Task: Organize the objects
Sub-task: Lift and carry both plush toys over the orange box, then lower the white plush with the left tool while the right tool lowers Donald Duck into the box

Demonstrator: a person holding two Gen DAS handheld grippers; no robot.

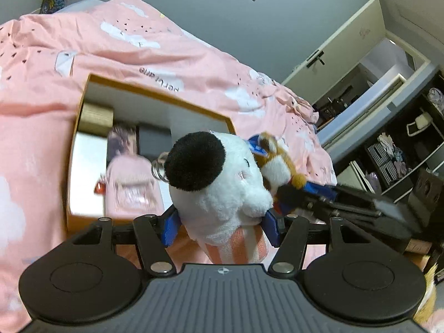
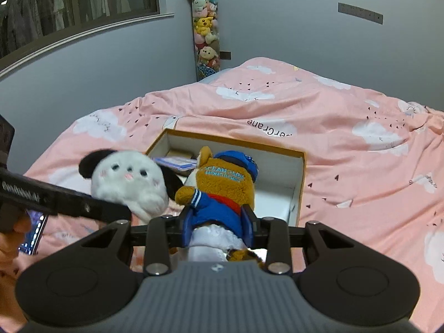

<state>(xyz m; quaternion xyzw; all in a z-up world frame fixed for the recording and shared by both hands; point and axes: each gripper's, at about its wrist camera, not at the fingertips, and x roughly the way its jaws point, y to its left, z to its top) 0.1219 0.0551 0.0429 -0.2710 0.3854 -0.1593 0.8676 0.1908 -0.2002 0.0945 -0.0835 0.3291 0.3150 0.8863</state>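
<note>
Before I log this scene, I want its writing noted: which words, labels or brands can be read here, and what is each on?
"OCEAN PARK HONG KONG": on the brown plush's back, in the right gripper.
"perCrane": upside down on the pink duvet; its start is hidden in a fold.
Brand on the left gripper's side: too blurred to read.
Cards in the open box: blurred.
The white plush shows no writing.

Brown plush — "OCEAN PARK HONG KONG"; pink duvet — "perCrane", upside down.
</note>
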